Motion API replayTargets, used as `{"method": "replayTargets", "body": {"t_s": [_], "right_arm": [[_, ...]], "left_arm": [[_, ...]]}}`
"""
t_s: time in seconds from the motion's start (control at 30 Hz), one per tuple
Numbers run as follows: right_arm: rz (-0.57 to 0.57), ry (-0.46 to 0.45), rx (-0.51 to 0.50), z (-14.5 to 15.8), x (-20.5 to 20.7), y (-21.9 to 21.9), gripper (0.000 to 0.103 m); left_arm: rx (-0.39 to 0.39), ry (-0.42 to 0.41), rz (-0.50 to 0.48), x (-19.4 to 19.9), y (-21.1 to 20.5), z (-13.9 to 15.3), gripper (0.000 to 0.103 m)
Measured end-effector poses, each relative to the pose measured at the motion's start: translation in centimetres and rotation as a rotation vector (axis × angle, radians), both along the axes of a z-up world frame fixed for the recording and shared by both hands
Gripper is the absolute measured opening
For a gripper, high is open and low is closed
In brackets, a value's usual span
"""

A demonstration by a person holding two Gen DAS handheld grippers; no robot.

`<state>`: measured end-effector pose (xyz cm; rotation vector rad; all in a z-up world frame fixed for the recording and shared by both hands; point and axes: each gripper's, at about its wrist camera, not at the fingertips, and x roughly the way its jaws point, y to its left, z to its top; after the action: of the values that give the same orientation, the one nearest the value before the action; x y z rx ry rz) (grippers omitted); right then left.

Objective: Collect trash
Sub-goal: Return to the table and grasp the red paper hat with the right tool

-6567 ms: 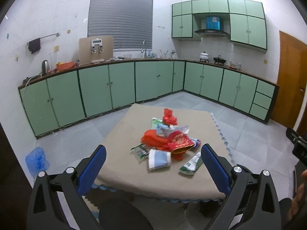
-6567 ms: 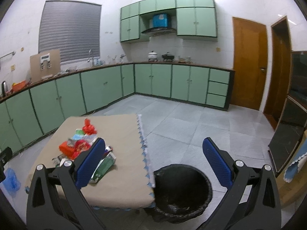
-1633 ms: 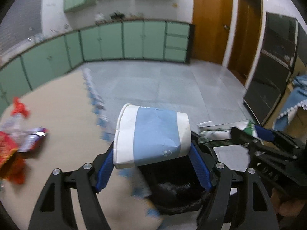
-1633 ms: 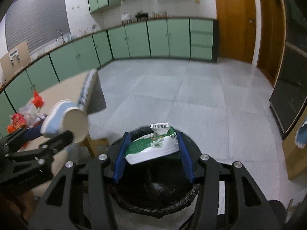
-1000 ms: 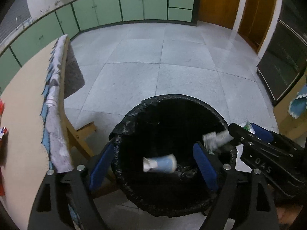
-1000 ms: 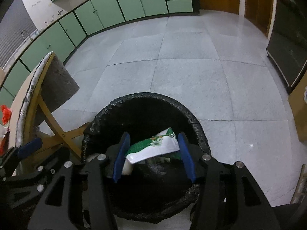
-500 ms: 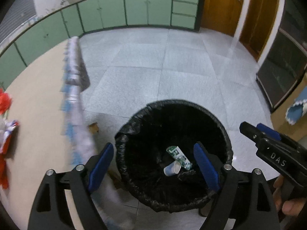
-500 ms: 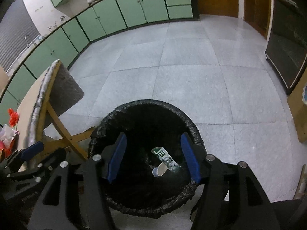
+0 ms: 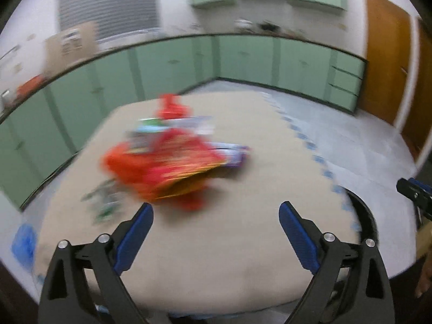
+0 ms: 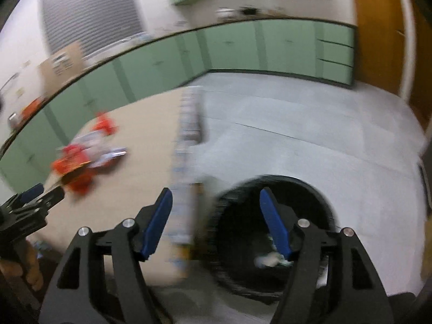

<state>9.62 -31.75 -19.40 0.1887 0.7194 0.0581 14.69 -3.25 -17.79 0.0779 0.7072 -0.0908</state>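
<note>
Black tongs, blue pads, apparently silver screws.

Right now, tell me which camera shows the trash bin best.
The right wrist view: the bin sits low in the middle of the frame, its mouth open to the camera and some trash visible inside, though blurred. The left wrist view catches only an arc of its rim past the table's right edge.

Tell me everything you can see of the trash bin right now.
The trash bin is round, open-topped and lined with a black plastic bag whose crinkled edge folds over the rim. It stands upright on the grey tiled floor, close beside the table's fringed cloth edge. Inside, pale crumpled litter lies near the bottom, too blurred to identify. In the left wrist view only an arc of its black rim shows past the table corner. Nothing grips it.
</note>
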Motion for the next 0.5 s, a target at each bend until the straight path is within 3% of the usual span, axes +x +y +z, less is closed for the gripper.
{"method": "replayTargets", "body": {"t_s": [0.17, 0.23, 0.3, 0.4, 0.5], "right_arm": [[0.186, -0.033, -0.027, 0.3, 2.5, 8.0, 0.068], [0.248, -0.052, -0.042, 0.4, 3.3, 11.0, 0.075], [0.295, -0.063, -0.062, 0.3, 4.1, 13.1, 0.076], [0.333, -0.066, -0.089, -0.4, 5.4, 15.3, 0.060], [0.332, -0.042, -0.084, -1.5, 7.9, 16.5, 0.057]], "left_arm": [[0.007, -0.064, 0.150, -1.6, 7.3, 0.5, 0.095], [0.008, -0.078, 0.187, -1.8, 9.2, 0.4, 0.095], [0.002, -0.079, 0.210, -1.6, 10.6, 0.4, 0.095], [-0.009, -0.082, 0.213, -1.6, 11.8, 0.0, 0.095], [-0.004, -0.096, 0.194, -1.3, 11.6, -0.2, 0.095]]}}
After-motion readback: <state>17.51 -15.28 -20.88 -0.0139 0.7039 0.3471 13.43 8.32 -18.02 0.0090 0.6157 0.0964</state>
